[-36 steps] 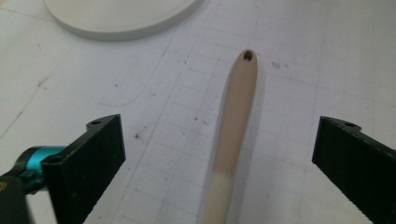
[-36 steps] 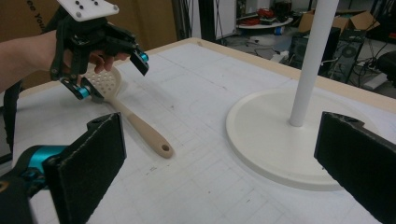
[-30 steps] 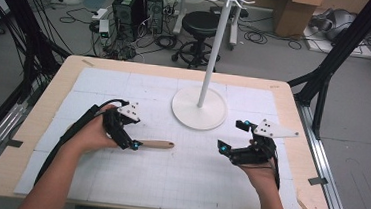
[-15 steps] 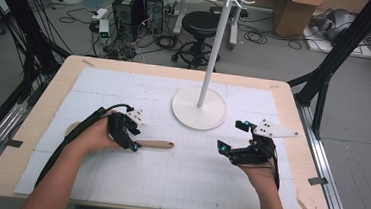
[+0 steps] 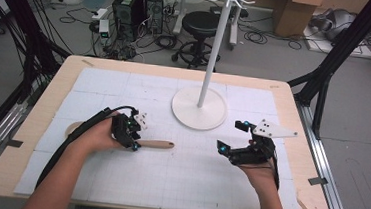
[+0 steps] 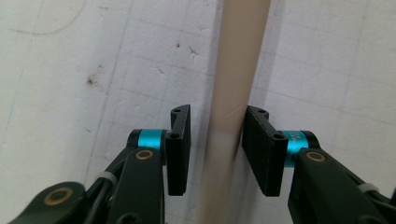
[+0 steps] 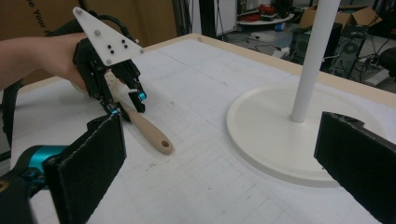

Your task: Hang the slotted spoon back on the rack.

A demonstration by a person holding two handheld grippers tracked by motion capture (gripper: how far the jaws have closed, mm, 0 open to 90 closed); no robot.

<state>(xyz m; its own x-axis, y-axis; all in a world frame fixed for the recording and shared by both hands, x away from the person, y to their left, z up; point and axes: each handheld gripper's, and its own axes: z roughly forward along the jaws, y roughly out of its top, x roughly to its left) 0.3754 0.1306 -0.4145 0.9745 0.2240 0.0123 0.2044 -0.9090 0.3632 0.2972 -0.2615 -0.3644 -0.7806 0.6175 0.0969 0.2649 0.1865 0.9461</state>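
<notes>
While the left gripper [image 6: 217, 149] has just been closing around the spoon handle [image 6: 233, 93], which runs up-frame between barely-parted jaws, the right gripper [image 5: 243, 139] idles wide open mid-right.

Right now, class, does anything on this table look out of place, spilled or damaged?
Nothing stands out. The wooden spoon lies flat on the white mat, its handle between the closing left tool jaws. The white stand is upright. The mat has only small smudges.

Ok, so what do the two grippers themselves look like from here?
Both are black. The left gripper has flat ribbed black pads on teal collars with brass pivot pins. A thick black cable trails back along the bare forearm. The right gripper carries a pale three-cornered plate dotted with holes.
</notes>
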